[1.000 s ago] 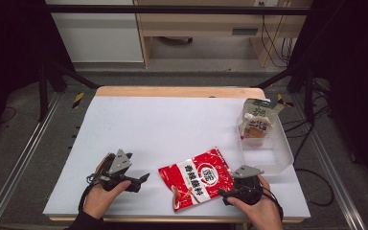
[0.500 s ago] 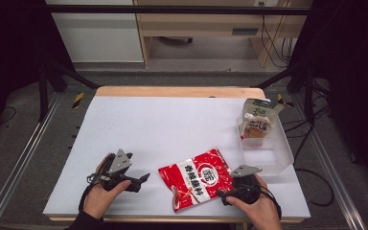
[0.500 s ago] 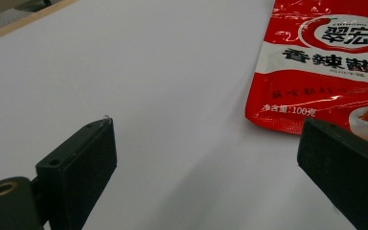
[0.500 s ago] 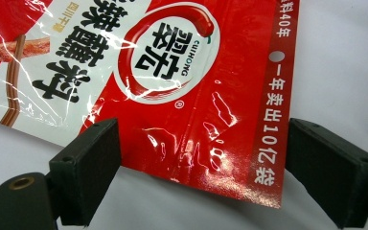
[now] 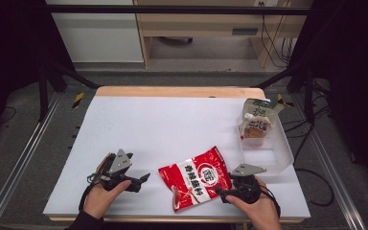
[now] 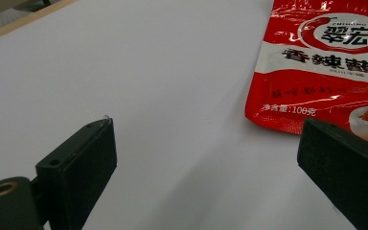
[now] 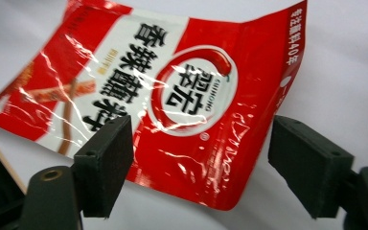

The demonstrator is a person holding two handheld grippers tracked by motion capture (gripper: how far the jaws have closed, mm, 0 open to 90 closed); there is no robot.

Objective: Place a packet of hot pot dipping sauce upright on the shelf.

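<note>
right gripper [image 5: 220, 192] sits at the near edge of the white table [image 5: 172, 124], jaws spread and just been closing; the right edge of the red sauce packet [image 5: 195, 177] lies between them, pads not pressing it yet. in the right gripper view the packet [image 7: 172, 96] lies ahead, its near edge between the two black jaws, gaps on both sides. left gripper [image 5: 141, 179] near the front left, held in the left hand [image 5: 103, 196], jaws spread wide over bare table, nothing between them; packet [image 6: 326, 62] just beyond its right jaw, apart. packet lies flat at front centre. farther right, clear plastic bin [image 5: 273, 153] at the table's right edge, a carton [image 5: 256, 122] standing tilted in its far end.
</note>
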